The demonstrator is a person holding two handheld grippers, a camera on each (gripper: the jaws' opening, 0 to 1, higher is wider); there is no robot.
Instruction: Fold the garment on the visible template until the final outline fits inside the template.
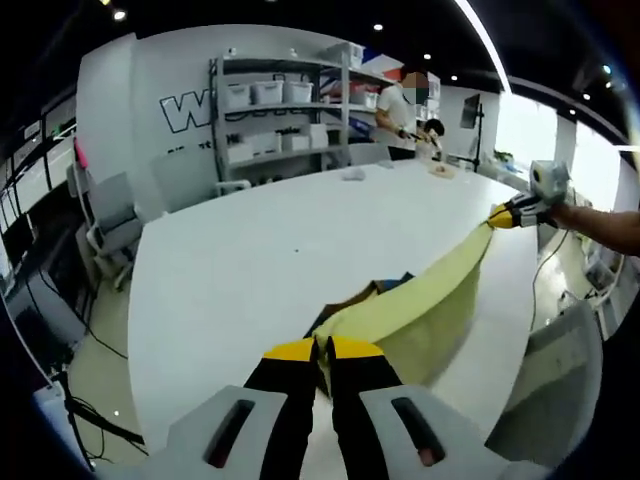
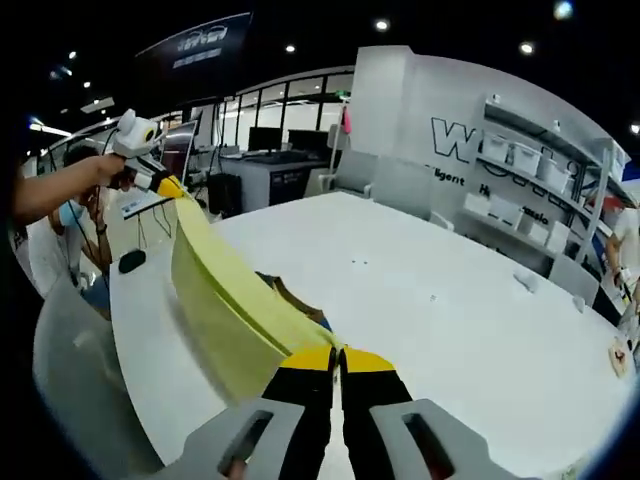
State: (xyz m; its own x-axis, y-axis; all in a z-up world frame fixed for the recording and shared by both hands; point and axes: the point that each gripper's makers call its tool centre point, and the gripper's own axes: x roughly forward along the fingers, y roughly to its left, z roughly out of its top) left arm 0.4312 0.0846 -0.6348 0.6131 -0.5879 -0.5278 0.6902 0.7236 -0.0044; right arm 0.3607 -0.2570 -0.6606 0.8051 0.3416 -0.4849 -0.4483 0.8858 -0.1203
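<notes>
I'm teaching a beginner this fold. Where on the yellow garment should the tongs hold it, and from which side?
By its top edge, one end each, as now: the left tongs and right tongs pinch the yellow garment from above, so it hangs taut over the white table.

bare table (image 1: 250, 250), taut garment (image 1: 430, 290) spanning right edge

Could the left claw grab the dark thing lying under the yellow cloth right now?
Probably not: the left claw is shut on the yellow cloth, stretched to the right claw, and that cloth partly covers the dark thing.
</notes>
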